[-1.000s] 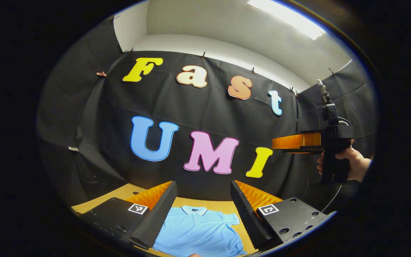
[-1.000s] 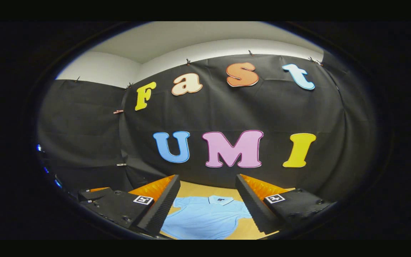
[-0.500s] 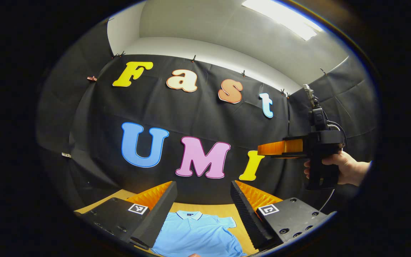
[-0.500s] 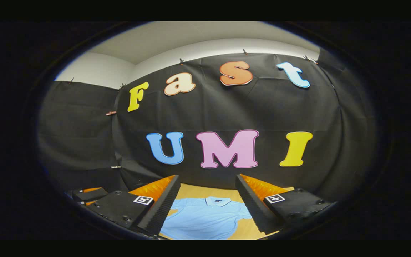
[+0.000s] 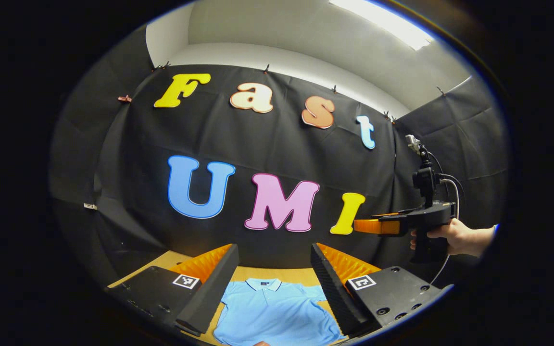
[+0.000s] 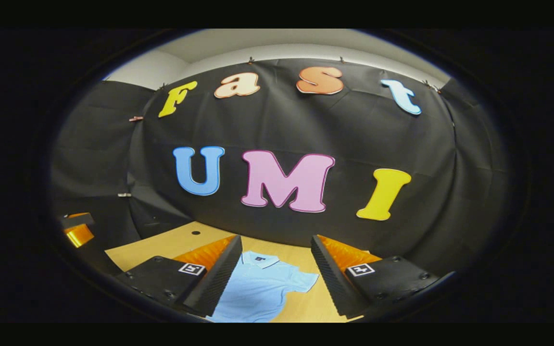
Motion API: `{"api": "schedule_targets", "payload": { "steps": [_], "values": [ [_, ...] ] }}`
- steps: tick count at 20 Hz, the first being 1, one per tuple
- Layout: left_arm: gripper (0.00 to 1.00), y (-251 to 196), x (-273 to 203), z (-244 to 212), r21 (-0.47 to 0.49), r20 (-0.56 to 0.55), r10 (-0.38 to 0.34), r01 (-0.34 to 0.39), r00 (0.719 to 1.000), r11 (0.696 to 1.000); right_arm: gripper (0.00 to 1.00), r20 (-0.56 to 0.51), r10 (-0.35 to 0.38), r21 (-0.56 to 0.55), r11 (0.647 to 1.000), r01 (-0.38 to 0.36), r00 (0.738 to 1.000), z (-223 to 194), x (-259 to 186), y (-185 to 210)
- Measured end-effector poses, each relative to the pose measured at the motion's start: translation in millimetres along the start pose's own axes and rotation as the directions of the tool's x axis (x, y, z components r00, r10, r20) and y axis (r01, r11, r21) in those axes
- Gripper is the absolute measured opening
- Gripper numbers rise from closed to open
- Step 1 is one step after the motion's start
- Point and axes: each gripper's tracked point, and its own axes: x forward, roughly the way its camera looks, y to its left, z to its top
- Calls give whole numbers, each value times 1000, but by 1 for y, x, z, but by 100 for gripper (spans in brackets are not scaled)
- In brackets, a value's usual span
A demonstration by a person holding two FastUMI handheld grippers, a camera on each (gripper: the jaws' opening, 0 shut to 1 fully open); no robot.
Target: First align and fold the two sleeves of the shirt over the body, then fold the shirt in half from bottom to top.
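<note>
Light-blue shirt (image 5: 277, 312) lies flat mid-bench (image 6: 171, 245), collar toward the far edge, hem cut off. My right gripper (image 6: 275, 283) has dropped lower; left gripper (image 5: 272, 288) held level. Both jaws spread, holding nothing.

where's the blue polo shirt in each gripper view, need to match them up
Left gripper view: the blue polo shirt lies flat at bottom centre, between the left gripper fingers, collar away from the camera.
Right gripper view: the shirt sits at bottom centre-left, between the right gripper fingers.
Shared landmark: the wooden table beneath it.
</note>
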Motion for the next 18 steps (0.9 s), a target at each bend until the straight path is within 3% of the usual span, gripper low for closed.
{"api": "schedule_targets", "payload": {
  "steps": [6,10,13,18],
  "values": [
    [96,28,80,-38,4,-49,62,-62,997,998,91,-130,16,35,999,-11,991,-77,113,-49],
    [97,46,141,-58,35,-68,121,-118,990,992,91,-233,23,-13,1000,-27,972,-152,184,-81],
    [96,56,175,-79,31,-104,167,-165,980,986,92,-356,62,40,998,-51,933,-227,214,-88],
    [96,63,200,-97,16,-160,175,-175,972,984,89,-530,55,80,997,-14,846,-312,242,-105]
  ]
}}
